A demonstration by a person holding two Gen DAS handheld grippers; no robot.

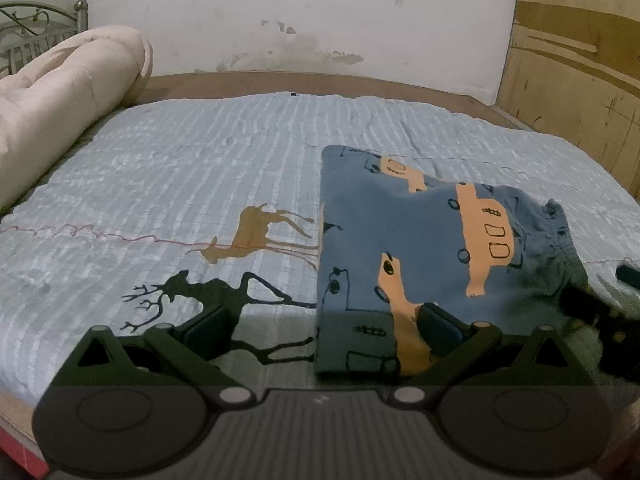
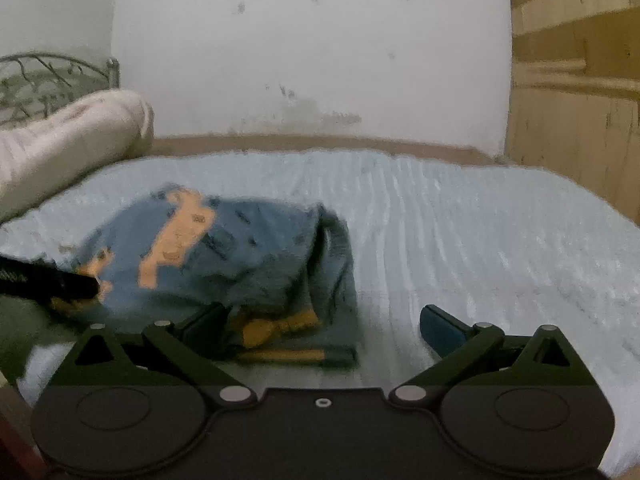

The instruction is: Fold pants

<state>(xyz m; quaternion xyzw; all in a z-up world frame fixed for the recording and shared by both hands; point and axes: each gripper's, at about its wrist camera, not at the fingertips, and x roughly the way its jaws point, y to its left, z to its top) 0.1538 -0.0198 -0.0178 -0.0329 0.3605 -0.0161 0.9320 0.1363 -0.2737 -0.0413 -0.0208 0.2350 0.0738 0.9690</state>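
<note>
— Since the pants (image 1: 420, 248) lay folded into a thick blue packet on the bedspread (image 1: 180, 168), right of the printed deer, how did they look likely to handle?

— Soft and light, by the look of them. The cloth sagged over its own layers and bunched at the gathered waistband on the right side. It seemed limp, not slippery, and nothing about it looked breakable. A pinch through several layers at a corner or along a folded edge would probably hold best; a single layer would likely peel away and undo the fold.

— And the tools?

— The left gripper (image 1: 320, 328) stood spread wide over the packet's near left edge, one pad over the bedspread and one over the cloth, pinching nothing. The right gripper (image 2: 320, 326) was spread as wide as well, with the packet's near right corner between its pads, and neither pad pressed on it.

— What could not be made out?

— The right wrist view was blurred, so the stacked edges near its left pad were smeared. How many layers the packet had could not be counted. A dark shape at the right edge of the left wrist view was probably the other tool, cut off. The rolled quilt (image 1: 68, 92) hid the bed's far left corner.
</note>
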